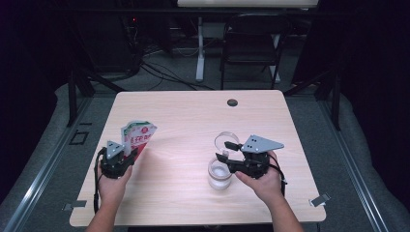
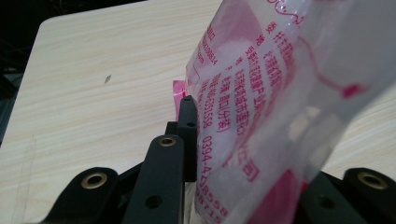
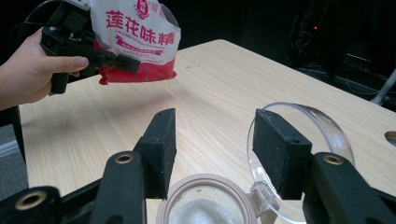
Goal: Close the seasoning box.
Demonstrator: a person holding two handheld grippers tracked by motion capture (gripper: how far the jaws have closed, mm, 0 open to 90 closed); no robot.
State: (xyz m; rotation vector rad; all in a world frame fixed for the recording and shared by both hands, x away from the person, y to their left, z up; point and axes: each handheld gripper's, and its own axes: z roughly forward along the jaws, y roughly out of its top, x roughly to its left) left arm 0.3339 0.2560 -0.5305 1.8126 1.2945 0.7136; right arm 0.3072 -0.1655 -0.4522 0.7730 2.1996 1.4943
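Pouch lifted clear, jar open with white grains inside.
Left gripper (image 1: 129, 157) clamps the pouch (image 1: 138, 136) at nine o'clock; right gripper (image 3: 212, 140) jaws apart over the jar (image 1: 220, 174), lid (image 3: 306, 140) flipped; closing seems left.

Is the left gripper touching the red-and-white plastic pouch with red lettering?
Touching. In the left gripper view, the left gripper has its jaws closed on the red-and-white plastic pouch, with the black jaw flat against the film.
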